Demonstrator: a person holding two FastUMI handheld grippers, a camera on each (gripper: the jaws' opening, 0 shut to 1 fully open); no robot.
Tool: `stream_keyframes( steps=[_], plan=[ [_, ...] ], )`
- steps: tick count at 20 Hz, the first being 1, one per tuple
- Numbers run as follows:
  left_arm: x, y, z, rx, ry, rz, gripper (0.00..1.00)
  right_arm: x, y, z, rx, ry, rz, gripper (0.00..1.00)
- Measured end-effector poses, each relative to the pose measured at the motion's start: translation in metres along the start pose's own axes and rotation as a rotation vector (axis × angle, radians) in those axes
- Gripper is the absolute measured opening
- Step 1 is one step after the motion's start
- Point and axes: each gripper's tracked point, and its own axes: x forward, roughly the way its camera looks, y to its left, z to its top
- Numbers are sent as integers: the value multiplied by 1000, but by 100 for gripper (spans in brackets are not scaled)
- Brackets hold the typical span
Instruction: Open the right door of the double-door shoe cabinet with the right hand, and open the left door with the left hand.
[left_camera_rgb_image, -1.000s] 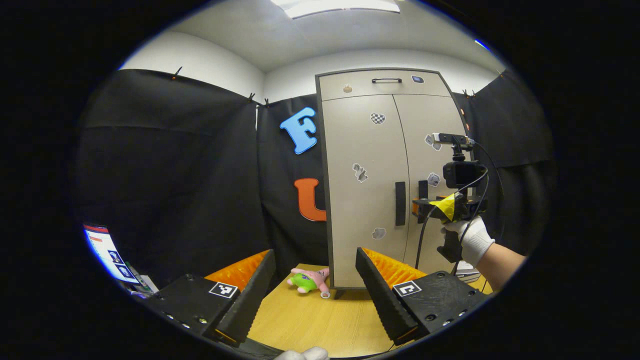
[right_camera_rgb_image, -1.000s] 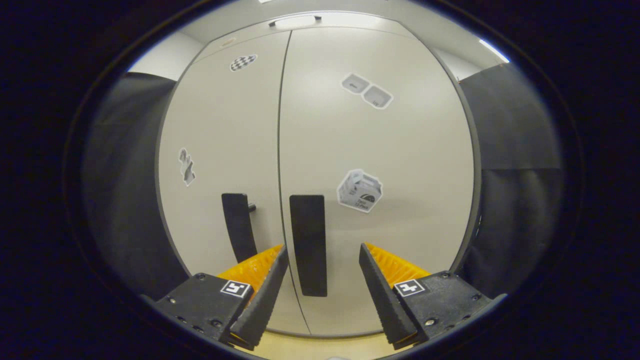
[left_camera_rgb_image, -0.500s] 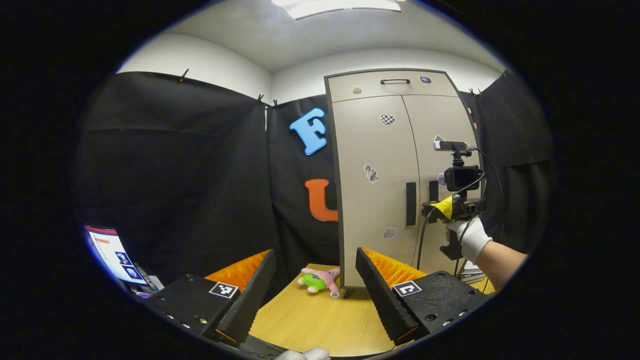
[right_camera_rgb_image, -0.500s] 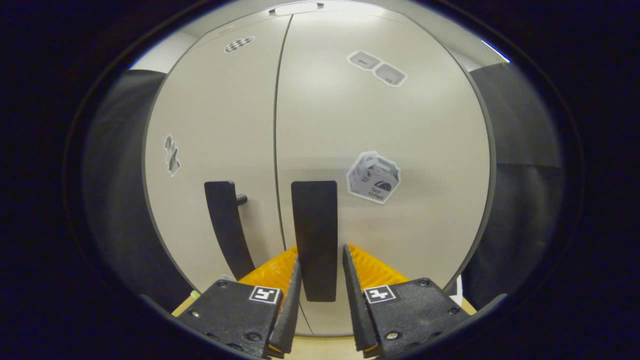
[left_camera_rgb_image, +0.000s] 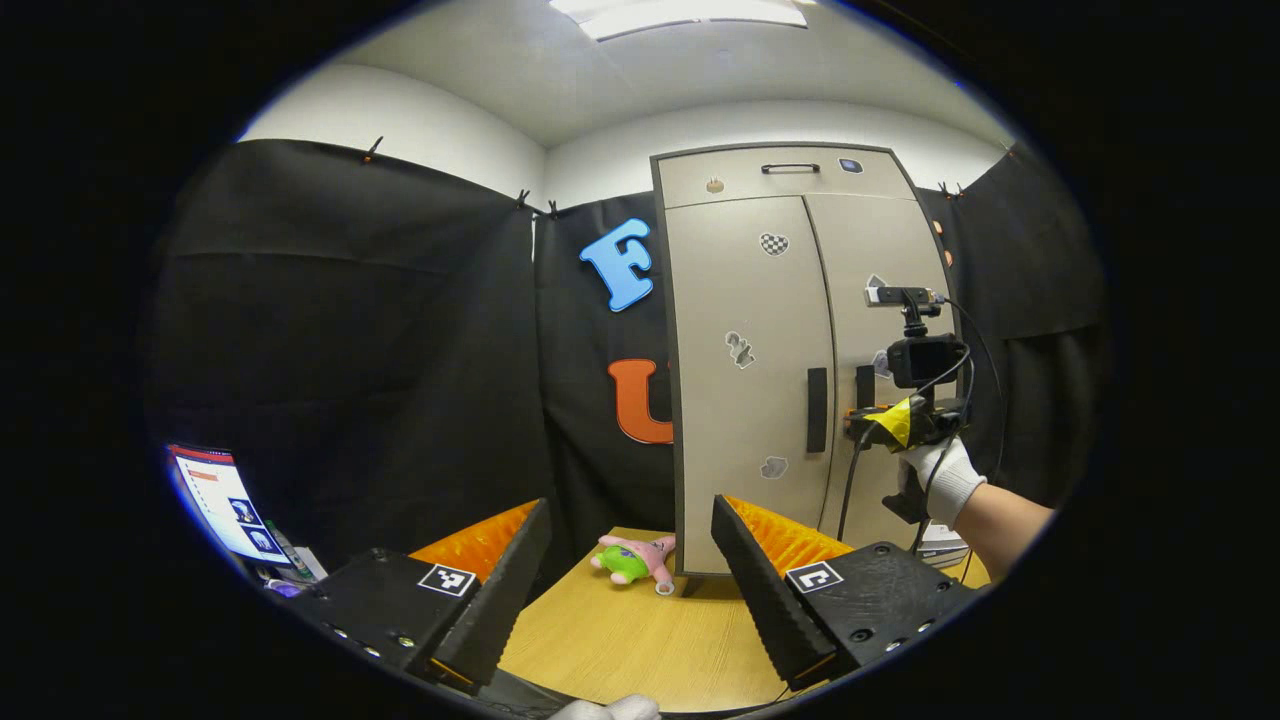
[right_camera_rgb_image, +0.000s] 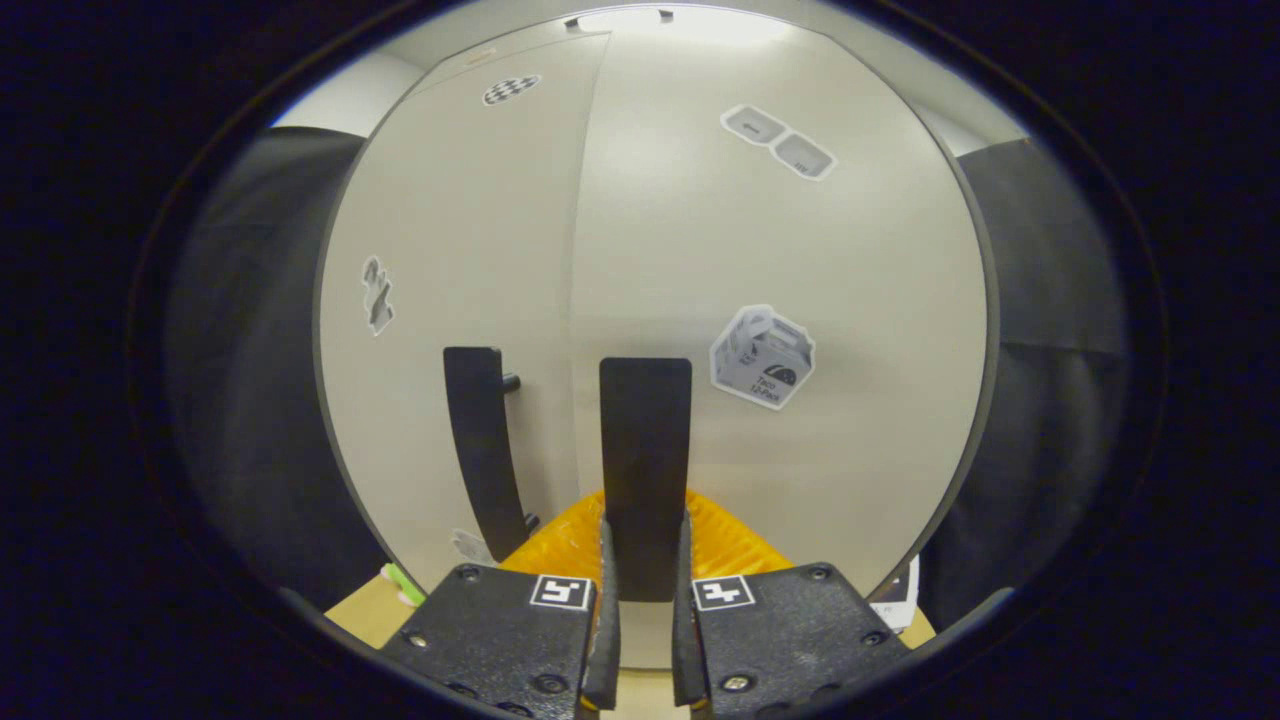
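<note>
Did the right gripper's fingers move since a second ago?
Yes. The right gripper has closed in: its fingers, once wide apart on either side of the right door's handle, now press against it.

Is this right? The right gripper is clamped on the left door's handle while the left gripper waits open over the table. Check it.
Not quite. In the right gripper view, the right gripper is clamped on the right door's handle; the left door's handle stands untouched beside it. The rest holds: the left gripper waits open over the table.
</note>
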Motion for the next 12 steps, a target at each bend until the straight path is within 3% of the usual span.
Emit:
stream_keyframes(
  steps=[12],
  plan=[
    [1, -4, 2, 2, -18, -33, 96, -63, -14, -6, 13, 3, 31, 23]
  ],
)
